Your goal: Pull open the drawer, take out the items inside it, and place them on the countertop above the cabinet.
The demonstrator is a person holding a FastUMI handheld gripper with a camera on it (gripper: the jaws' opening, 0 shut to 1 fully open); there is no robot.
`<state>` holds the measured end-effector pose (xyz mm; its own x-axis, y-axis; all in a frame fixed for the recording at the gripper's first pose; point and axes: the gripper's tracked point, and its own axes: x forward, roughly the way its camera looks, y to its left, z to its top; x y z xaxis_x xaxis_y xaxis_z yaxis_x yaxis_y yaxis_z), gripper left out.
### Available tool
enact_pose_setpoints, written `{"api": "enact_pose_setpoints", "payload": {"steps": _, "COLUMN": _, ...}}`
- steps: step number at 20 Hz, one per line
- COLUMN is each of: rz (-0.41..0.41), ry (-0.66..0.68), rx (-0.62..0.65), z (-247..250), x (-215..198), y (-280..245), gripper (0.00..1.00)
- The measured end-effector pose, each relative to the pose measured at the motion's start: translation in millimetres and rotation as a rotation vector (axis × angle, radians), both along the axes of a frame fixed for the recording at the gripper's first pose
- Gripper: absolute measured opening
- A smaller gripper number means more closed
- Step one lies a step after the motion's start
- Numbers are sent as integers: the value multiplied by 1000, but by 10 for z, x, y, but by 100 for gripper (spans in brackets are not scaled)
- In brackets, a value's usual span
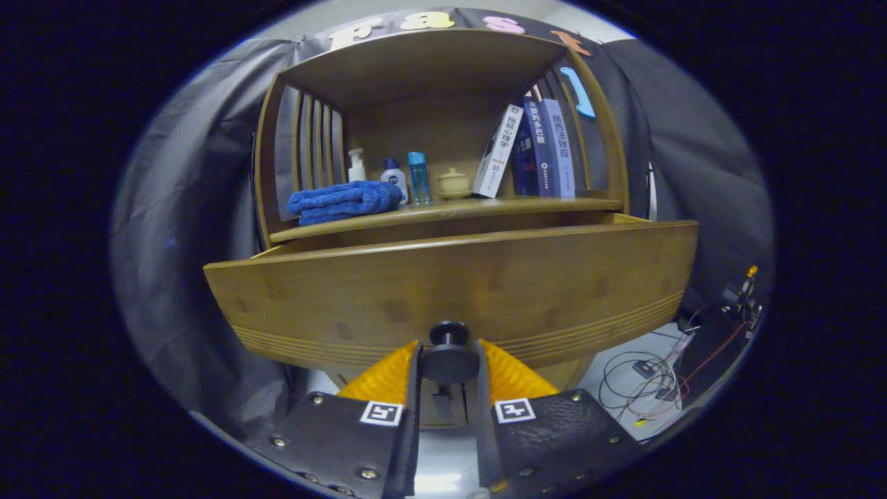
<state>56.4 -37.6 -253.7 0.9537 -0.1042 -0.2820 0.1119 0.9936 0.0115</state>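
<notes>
Pinching the drawer knob (449, 355) between both fingers (449, 378), seemingly touching, drawer (450, 291) pulled out, blue towel (344, 200) on the shelf above.

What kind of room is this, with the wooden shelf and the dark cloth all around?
Probably a test booth set up like a home, not a real room. Black cloth hangs behind a wooden cabinet holding a blue towel, bottles and books. Loose wires lie on the floor. The gripper grips the drawer knob.
</notes>
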Motion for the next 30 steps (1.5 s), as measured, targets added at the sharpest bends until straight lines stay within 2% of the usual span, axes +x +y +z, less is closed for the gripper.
{"api": "enact_pose_setpoints", "payload": {"steps": 11, "rz": -18, "ry": -5, "rx": 24, "z": -32, "x": -344, "y": 41, "gripper": 34}}
{"api": "enact_pose_setpoints", "payload": {"steps": 14, "rz": 2, "ry": -2, "rx": 29, "z": 8, "x": -350, "y": 64, "gripper": 41}}
{"api": "enact_pose_setpoints", "payload": {"steps": 17, "rz": -5, "ry": -115, "rx": 74, "z": 436, "x": -345, "y": 53, "gripper": 48}}
{"api": "enact_pose_setpoints", "payload": {"steps": 20, "rz": -58, "ry": -186, "rx": 75, "z": 866, "x": -376, "y": -73, "gripper": 53}}
{"api": "enact_pose_setpoints", "payload": {"steps": 25, "rz": -54, "ry": -212, "rx": 42, "z": 1356, "x": -187, "y": -16, "gripper": 52}}
{"api": "enact_pose_setpoints", "payload": {"steps": 30, "rz": -13, "ry": -123, "rx": 1, "z": 1411, "x": 248, "y": 164, "gripper": 52}}
